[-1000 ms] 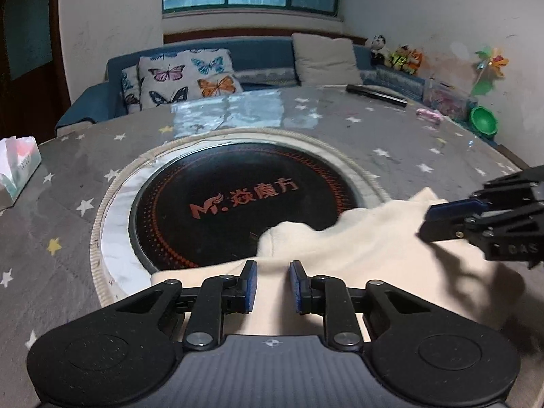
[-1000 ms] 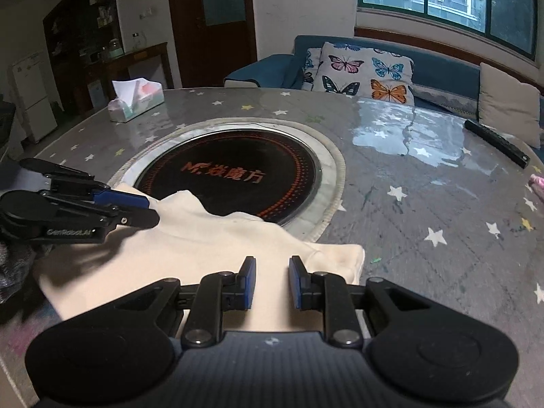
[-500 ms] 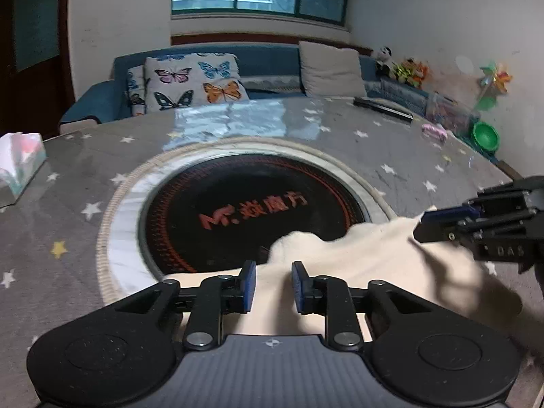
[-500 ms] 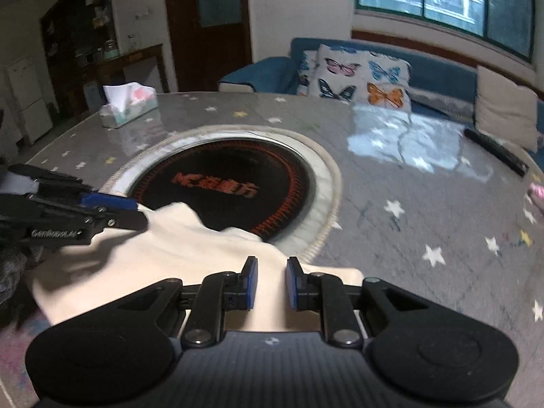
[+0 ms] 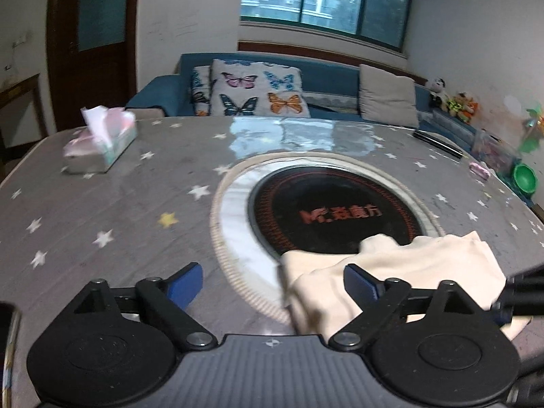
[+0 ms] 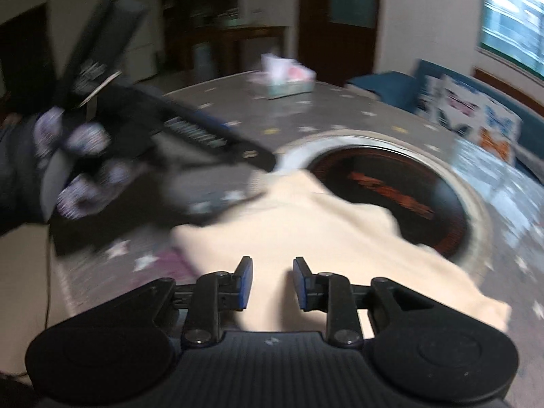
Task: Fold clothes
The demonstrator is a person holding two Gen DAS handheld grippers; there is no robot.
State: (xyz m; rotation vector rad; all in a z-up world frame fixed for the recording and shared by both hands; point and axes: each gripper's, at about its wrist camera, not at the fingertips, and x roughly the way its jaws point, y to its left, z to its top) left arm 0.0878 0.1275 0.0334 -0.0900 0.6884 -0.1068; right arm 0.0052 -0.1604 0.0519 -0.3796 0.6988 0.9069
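Judging by its doubled layers, your cream garment [image 5: 391, 265] sits part-folded at the table's [image 5: 119, 204] near edge, overlapping the dark hob ring [image 5: 333, 210]. Your left gripper [image 5: 272, 280] gapes wide, empty; your right gripper [image 6: 272, 282] stands partly open above the cloth, holding nothing. Whether more folds remain is unclear.

Living room: sofa [image 5: 326, 78], butterfly cushions [image 5: 256, 93].

left gripper [image 5: 272, 284] spread wide, right gripper [image 6: 272, 284] parted, gloved hand [image 6: 68, 173] gripping handle
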